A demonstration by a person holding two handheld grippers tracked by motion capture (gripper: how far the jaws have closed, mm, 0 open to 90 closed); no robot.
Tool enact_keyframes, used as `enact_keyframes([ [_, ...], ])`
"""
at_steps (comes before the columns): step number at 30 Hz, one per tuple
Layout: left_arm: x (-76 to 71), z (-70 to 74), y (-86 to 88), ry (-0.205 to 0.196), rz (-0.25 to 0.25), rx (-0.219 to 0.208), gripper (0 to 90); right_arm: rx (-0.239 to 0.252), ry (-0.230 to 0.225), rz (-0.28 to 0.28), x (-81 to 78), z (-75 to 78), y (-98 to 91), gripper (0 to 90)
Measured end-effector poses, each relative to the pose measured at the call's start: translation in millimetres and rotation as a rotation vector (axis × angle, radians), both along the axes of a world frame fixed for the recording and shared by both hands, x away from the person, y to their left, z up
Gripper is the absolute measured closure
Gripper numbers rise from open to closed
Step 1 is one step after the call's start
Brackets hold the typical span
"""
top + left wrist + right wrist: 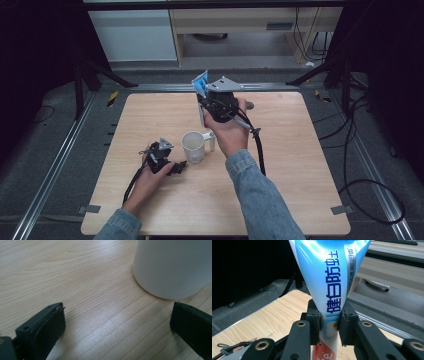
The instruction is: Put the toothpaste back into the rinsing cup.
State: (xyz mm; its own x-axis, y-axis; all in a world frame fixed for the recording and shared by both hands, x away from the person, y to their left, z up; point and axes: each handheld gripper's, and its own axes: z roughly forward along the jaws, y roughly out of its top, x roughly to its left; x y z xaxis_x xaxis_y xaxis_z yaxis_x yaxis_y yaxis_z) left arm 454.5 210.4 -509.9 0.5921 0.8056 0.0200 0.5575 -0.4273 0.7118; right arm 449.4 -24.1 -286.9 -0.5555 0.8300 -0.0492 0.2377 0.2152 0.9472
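Note:
A blue and white toothpaste tube (329, 282) stands upright between the pads of my right gripper (329, 326), which is shut on it. In the high view the right gripper (210, 102) is held above the far middle of the table, the tube's flat end (200, 81) sticking up beyond it. A white mug (193, 146) stands near the table's middle, its handle toward the right hand. My left gripper (179, 167) lies low on the table just left of the mug, jaws wide open. In the left gripper view the mug's base (172, 267) is just beyond the open fingertips (53, 317).
The light wooden table (280, 200) has bare room at the right and front. A small grey thing (249, 105) lies on the table behind the right hand. Metal rails and black cables (360, 165) run along the floor on both sides.

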Motion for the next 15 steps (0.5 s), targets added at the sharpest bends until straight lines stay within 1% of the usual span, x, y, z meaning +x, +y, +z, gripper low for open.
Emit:
enact_keyframes([
  [2,0.0,0.0,0.0,0.0,0.0,0.0,0.0,-0.003,-0.003,-0.001,-0.2,-0.9,1.2,73.4],
  [8,0.0,0.0,0.0,0.0,0.0,0.0,0.0,0.014,-0.003,0.0,-1.0,-4.0,3.7,73.3],
  [10,0.0,0.0,0.0,0.0,0.0,0.0,0.0,0.01,-0.007,-0.002,-2.2,-4.9,4.8,73.3],
  [11,0.0,0.0,0.0,0.0,0.0,0.0,0.0,0.0,-0.014,-0.004,-3.5,-5.8,6.1,73.3],
  [15,0.1,0.0,0.1,0.0,-0.001,0.0,0.0,0.001,-0.025,-0.004,-6.6,-10.5,10.5,73.4],
])
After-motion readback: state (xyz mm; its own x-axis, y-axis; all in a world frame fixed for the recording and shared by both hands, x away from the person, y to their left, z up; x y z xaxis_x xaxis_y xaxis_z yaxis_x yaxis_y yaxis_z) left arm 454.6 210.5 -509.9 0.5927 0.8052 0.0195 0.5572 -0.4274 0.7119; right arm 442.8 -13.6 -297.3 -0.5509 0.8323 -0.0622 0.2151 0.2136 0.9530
